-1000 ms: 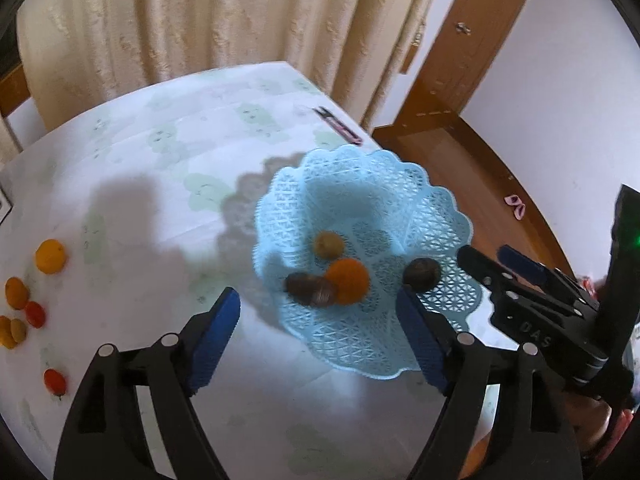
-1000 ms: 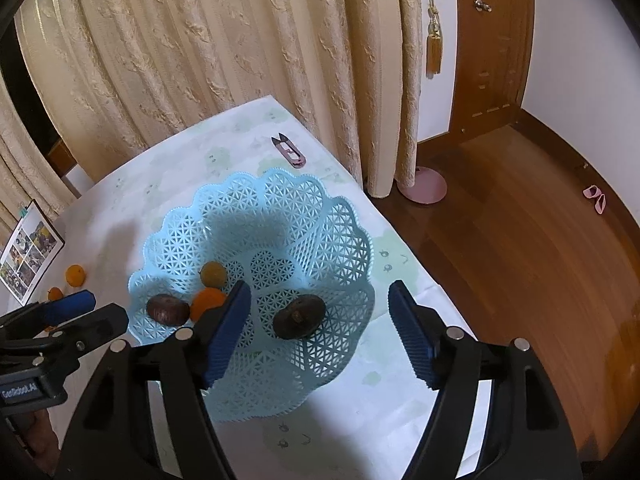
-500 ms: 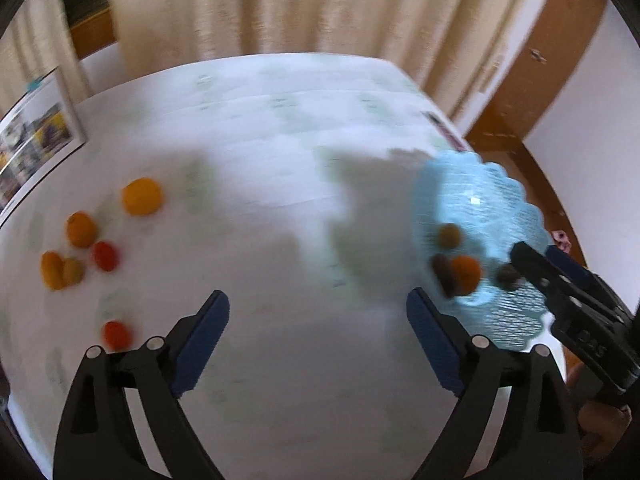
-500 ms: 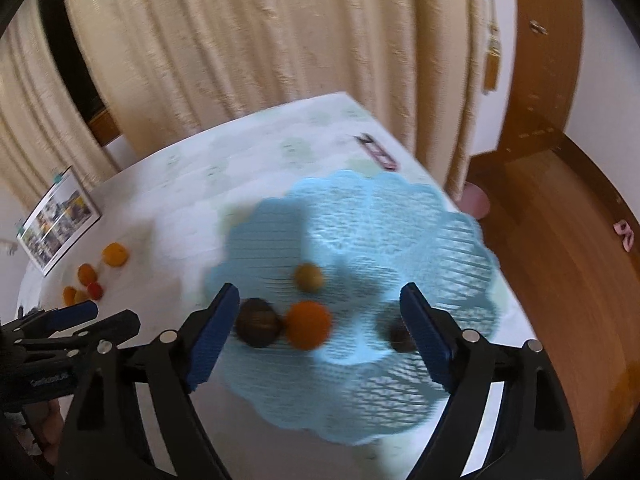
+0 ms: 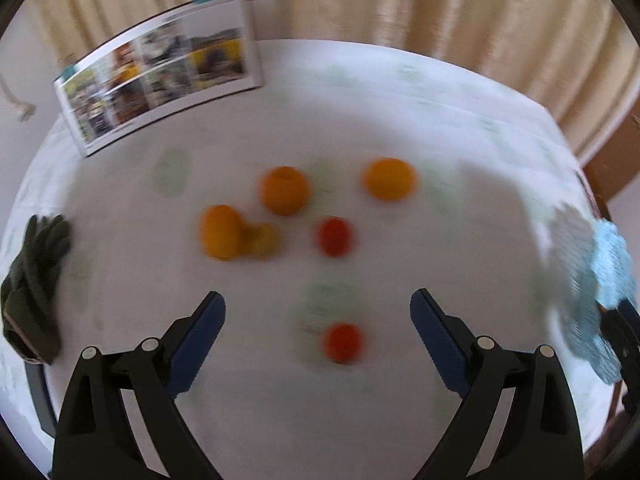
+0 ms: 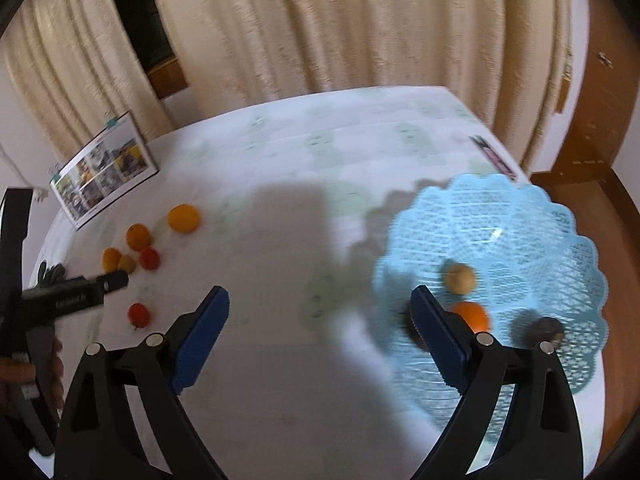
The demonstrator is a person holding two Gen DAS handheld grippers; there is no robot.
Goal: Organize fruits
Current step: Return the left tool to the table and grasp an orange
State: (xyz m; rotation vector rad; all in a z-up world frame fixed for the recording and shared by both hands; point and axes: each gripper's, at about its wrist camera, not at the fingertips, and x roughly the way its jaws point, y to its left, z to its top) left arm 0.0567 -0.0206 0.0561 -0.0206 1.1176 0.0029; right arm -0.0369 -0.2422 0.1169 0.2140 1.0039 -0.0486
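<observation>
Blue-padded, the left gripper (image 5: 316, 336) hung with its jaws wide apart and nothing between them, above a small red fruit (image 5: 343, 342) on the white tablecloth (image 5: 360, 104). Beyond it lay another red fruit (image 5: 334, 236), three orange fruits (image 5: 284, 190) and a yellowish one (image 5: 262, 240), all blurred. The right gripper (image 6: 320, 332) was likewise spread and empty, beside the light blue lattice basket (image 6: 520, 208), which held a tan fruit (image 6: 459, 278), an orange one (image 6: 472, 316) and a dark one (image 6: 546, 330). A photo booklet (image 5: 160, 68) stood at the far edge, and a dark glove (image 5: 34, 280) lay at the left.
</observation>
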